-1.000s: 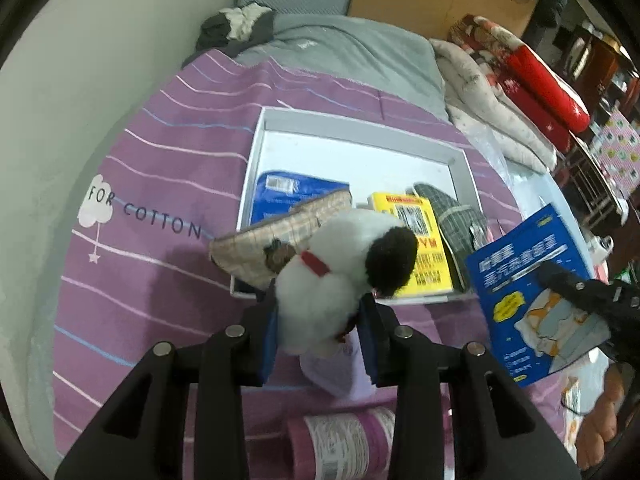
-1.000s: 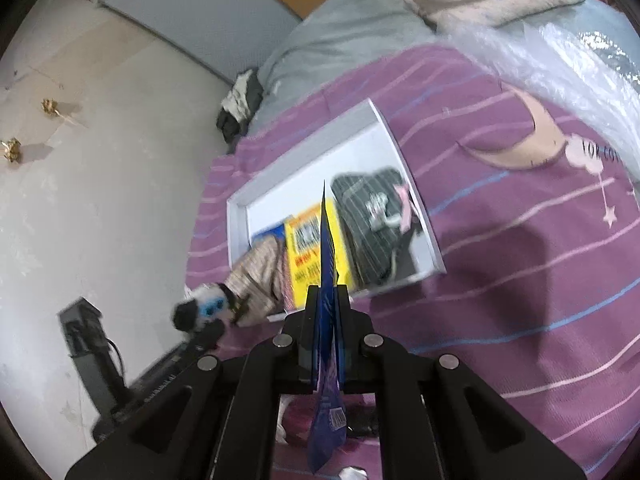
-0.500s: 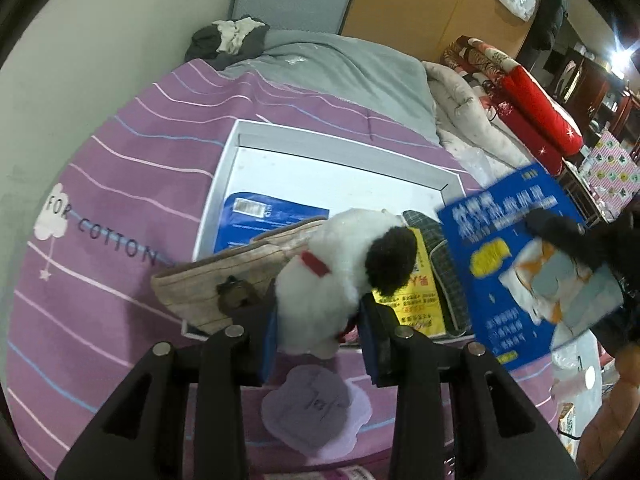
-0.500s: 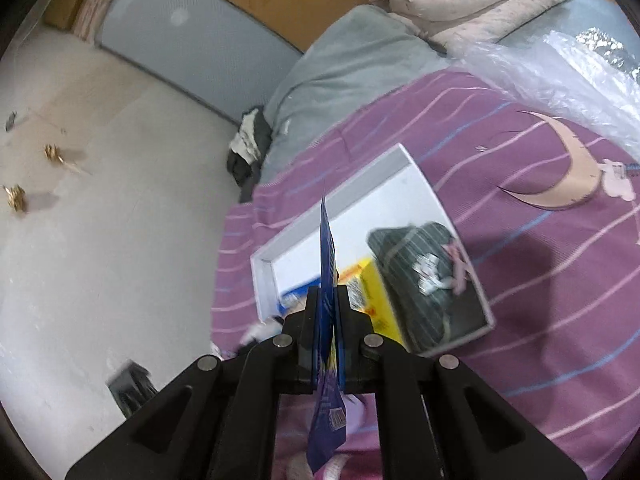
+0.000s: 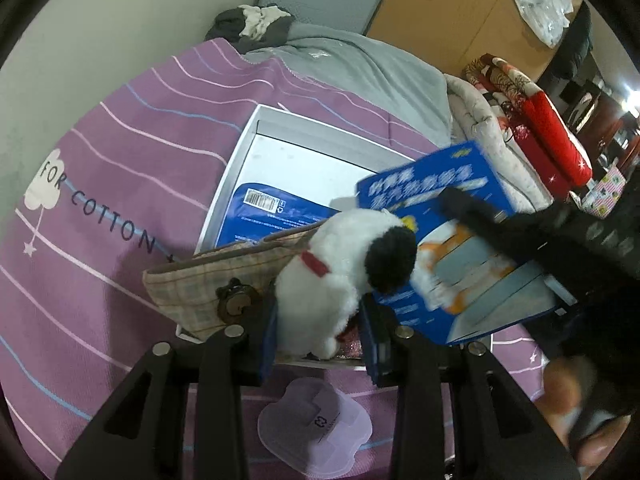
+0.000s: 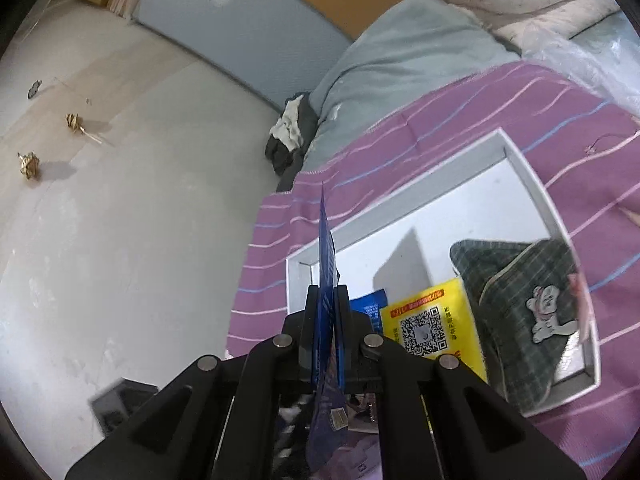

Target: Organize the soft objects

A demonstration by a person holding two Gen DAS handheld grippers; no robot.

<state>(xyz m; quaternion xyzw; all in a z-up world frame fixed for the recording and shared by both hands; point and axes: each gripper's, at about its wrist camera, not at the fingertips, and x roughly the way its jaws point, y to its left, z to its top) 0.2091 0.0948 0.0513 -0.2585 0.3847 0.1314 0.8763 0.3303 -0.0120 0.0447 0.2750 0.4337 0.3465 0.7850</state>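
Both grippers loaded over the white tray on the purple bedspread.

The left gripper (image 5: 320, 332) pinches a white plush dog (image 5: 340, 264) above the tray's (image 5: 236, 168) near edge; the right gripper (image 6: 326, 300) clamps a flat blue packet (image 5: 452, 248) edge-on. Inside the tray lie a plaid pouch (image 5: 208, 280), a barcoded blue pack (image 5: 268, 216), a yellow QR-code packet (image 6: 432, 328) and a dark checked pouch (image 6: 520, 300). The bedspread (image 5: 120, 160) reads "FOR COTTON".

White plush toy (image 5: 340, 264), purple striped sheet (image 5: 132, 152)
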